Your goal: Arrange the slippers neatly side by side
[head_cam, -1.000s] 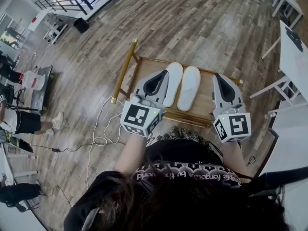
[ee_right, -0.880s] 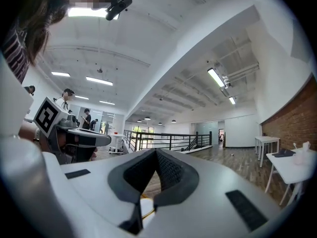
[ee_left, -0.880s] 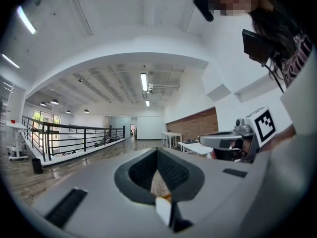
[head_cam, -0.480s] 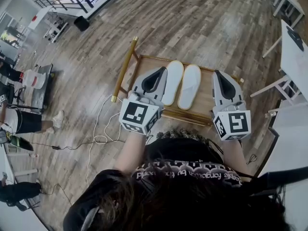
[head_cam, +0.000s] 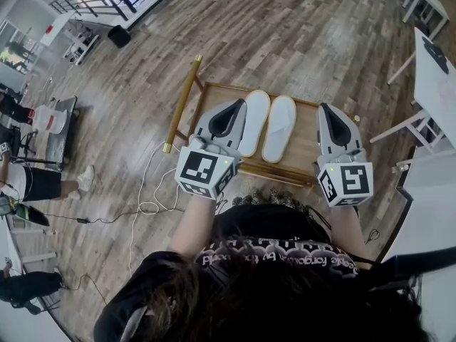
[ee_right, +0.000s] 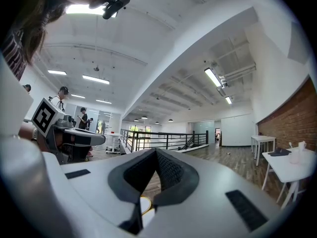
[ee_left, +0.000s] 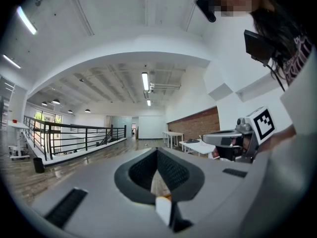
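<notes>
- The plank floor [head_cam: 306,27] carries a low wooden stand [head_cam: 308,132] right in front of the person
- On the stand the two white slippers lie lengthwise, left slipper [head_cam: 258,117] and right slipper [head_cam: 279,128], close together, parallel, toes pointing the same way
- The left gripper [head_cam: 241,107] hangs over the stand's left part, its tip overlapping the left slipper's edge in the head view; its jaws are pressed together with nothing between them
- The right gripper [head_cam: 326,110] hangs over the stand's right end, clear of the pair, jaws likewise clenched and empty
- Judged from how the pair lies, the arranging looks done; at most a small nudge to even the heels is left
- Against the earlier frames the slippers have not moved, and both grippers have only drifted slightly
</notes>
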Tool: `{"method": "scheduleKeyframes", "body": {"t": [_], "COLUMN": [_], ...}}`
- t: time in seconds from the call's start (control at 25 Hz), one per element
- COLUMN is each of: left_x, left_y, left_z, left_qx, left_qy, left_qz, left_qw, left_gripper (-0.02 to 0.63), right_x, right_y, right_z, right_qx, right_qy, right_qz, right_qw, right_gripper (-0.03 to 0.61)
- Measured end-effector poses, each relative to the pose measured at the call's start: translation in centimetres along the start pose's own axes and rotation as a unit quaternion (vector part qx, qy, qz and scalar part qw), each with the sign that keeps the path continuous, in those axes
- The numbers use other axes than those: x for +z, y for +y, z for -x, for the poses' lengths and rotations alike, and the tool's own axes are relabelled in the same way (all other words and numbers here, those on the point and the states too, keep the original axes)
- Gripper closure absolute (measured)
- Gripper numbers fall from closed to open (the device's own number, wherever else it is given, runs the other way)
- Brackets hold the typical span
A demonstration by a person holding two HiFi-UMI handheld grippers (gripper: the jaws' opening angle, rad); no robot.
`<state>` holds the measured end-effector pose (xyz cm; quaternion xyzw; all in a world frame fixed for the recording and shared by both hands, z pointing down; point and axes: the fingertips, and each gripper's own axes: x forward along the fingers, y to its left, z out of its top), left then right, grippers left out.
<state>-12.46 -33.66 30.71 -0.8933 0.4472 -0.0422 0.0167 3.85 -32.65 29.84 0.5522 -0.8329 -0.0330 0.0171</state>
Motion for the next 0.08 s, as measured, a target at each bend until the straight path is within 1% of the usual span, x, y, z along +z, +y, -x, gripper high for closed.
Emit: {"method": "scheduleKeyframes", "body": {"t": [0.08], "left_x": [0.04], "left_y": [0.03], "left_z": [-0.16], "left_qx": [0.001], "left_qy": [0.001], "left_qz": [0.006], "left_qw": [1.0], "left_gripper": [0.614], "right_x": [-0.07], "right_y": [-0.18], "right_z": [-0.12], "right_qx": [-0.001], "right_qy": [0.001], "right_qz": [-0.001], "right_qw": [1.0], "right_gripper": [0.575]}}
